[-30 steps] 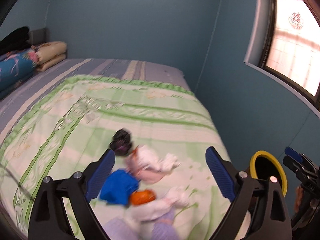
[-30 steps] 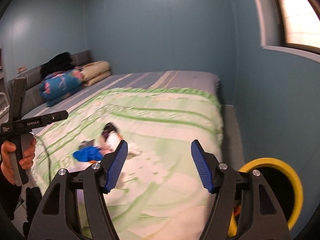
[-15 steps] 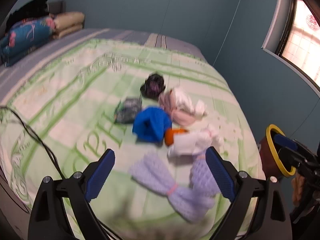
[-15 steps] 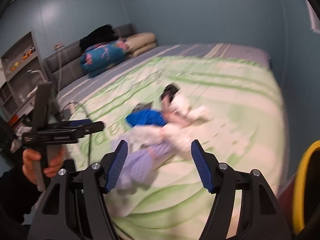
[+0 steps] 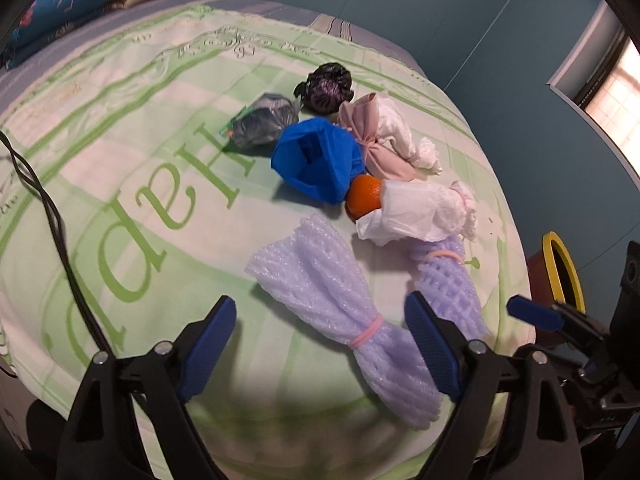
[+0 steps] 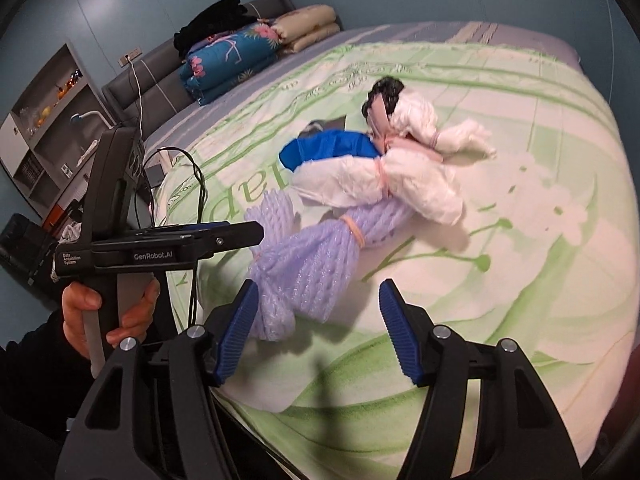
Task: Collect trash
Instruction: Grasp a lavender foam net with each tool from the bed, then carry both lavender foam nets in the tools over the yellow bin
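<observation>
Several pieces of trash lie together on the green bedspread (image 5: pixel 120 208). A purple foam net bundle (image 5: pixel 340 312) tied with a pink band is nearest; it also shows in the right wrist view (image 6: pixel 308 264). Behind it lie a second purple net (image 5: pixel 448 280), a white bag (image 5: pixel 420 212), an orange (image 5: pixel 362 198), a blue bag (image 5: pixel 320 160), a pink-and-white bundle (image 5: pixel 380 140), a grey bag (image 5: pixel 264 120) and a dark bag (image 5: pixel 328 86). My left gripper (image 5: pixel 320 348) is open, just above the near net. My right gripper (image 6: pixel 316 328) is open, close over the same net's end.
A yellow-rimmed bin (image 5: pixel 560 276) stands on the floor off the bed's right edge. A black cable (image 5: pixel 52 208) runs across the bedspread at left. Folded quilts and pillows (image 6: pixel 240 52) lie at the headboard. Shelves (image 6: pixel 44 112) stand beyond the bed.
Both grippers have tilted down and moved in toward the trash pile, which now looks larger and nearer. Both stay open and empty.
</observation>
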Demonstrator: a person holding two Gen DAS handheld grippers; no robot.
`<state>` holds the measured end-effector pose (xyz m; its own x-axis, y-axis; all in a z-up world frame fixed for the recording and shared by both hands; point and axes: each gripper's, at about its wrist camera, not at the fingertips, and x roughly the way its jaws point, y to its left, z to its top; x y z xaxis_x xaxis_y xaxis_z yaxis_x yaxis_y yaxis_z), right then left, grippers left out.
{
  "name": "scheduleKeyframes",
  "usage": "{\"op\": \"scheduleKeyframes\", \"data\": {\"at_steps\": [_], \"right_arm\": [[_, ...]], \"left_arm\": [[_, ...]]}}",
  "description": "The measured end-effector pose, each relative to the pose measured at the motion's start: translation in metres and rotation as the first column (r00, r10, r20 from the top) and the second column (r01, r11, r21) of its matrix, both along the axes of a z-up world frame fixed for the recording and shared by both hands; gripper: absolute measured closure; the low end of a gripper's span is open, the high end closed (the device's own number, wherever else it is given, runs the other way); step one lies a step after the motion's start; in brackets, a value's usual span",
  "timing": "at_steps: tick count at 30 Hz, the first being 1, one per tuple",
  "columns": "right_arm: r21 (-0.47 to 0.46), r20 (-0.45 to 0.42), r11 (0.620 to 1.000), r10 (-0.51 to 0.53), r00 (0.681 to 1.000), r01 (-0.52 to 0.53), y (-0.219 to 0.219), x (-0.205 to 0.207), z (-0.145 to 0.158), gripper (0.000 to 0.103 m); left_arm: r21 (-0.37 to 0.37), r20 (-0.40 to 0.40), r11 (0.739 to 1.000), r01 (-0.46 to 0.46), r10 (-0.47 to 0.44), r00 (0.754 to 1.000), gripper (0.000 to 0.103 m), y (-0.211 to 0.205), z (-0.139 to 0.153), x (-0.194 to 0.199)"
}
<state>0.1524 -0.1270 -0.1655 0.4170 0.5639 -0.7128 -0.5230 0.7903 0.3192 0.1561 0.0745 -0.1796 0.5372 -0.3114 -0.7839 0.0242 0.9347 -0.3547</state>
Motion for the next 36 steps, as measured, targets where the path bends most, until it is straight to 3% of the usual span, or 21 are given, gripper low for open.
{"op": "scheduleKeyframes", "data": {"at_steps": [9, 11, 13, 15, 21, 23, 36], "right_arm": [[0.022, -0.122, 1.000, 0.020, 0.992, -0.017, 0.005, 0.028, -0.026, 0.051], [0.025, -0.147, 0.999, 0.028, 0.989, -0.025, 0.007, 0.034, -0.032, 0.059], [0.037, -0.167, 0.999, 0.034, 0.985, -0.028, 0.008, 0.037, -0.034, 0.063], [0.049, -0.175, 0.998, 0.035, 0.984, -0.026, 0.008, 0.040, -0.034, 0.066], [0.059, -0.188, 0.997, 0.051, 0.981, -0.040, 0.008, 0.049, -0.036, 0.088], [0.060, -0.175, 0.998, 0.042, 0.984, -0.032, 0.005, 0.049, -0.033, 0.092], [0.104, 0.010, 0.995, -0.011, 1.000, 0.010, -0.036, 0.019, 0.026, 0.093]], "left_arm": [[-0.079, -0.077, 0.997, -0.018, 0.012, 0.997, 0.039, 0.007, -0.023, 0.019], [-0.084, -0.085, 0.996, -0.014, 0.007, 0.996, 0.046, 0.005, -0.025, 0.022], [-0.111, -0.091, 0.994, -0.006, -0.004, 0.996, 0.059, 0.004, -0.026, 0.026], [-0.119, -0.092, 0.993, -0.006, -0.005, 0.996, 0.062, 0.002, -0.025, 0.029], [-0.126, -0.081, 0.992, -0.002, -0.008, 0.997, 0.072, 0.002, -0.020, 0.032], [-0.122, -0.074, 0.993, -0.004, -0.005, 0.997, 0.074, 0.003, -0.018, 0.032], [-0.129, 0.013, 0.991, -0.025, 0.027, 1.000, 0.075, 0.027, 0.022, 0.009]]}}
